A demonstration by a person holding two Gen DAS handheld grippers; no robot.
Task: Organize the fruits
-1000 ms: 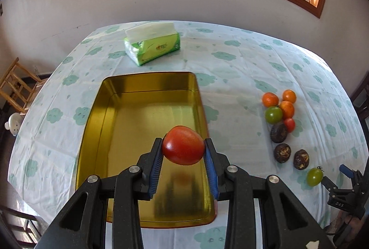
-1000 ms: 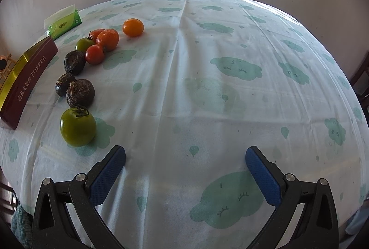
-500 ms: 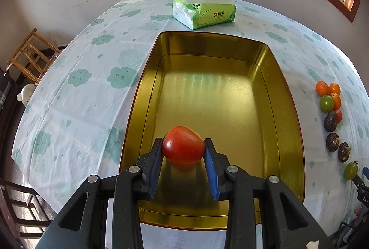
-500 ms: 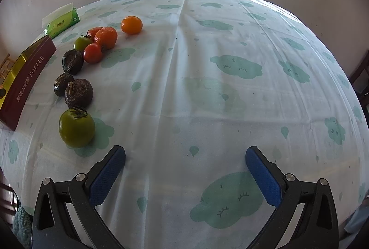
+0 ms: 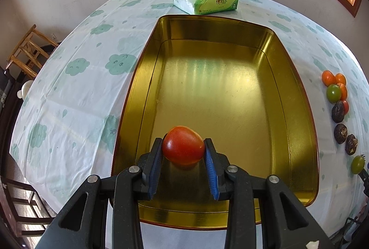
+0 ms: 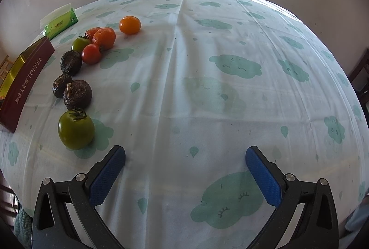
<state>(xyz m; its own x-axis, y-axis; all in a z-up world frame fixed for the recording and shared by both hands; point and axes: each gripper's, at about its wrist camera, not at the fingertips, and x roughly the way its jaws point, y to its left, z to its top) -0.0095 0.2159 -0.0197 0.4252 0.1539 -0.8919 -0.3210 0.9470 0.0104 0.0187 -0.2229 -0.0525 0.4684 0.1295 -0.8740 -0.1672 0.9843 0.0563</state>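
The left gripper (image 5: pixel 183 151) has descended into the gold metal tin (image 5: pixel 299 97); its fingers clamp a smooth red tomato (image 5: pixel 183 148) low over the near floor. Only the right view shows the right gripper (image 6: pixel 185 165), fingers spread and empty, the green tomato (image 6: pixel 76 130) and the tin's maroon wall on the counter (image 6: pixel 207 99).

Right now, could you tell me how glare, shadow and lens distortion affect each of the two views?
Left wrist view: streaky glare on the gold tin's floor, with the red tomato sharp in the left gripper; fisheye bends the table edge. Right wrist view: even daylight, soft shadow beside the green tomato, the tablecloth bulging, dark corners.
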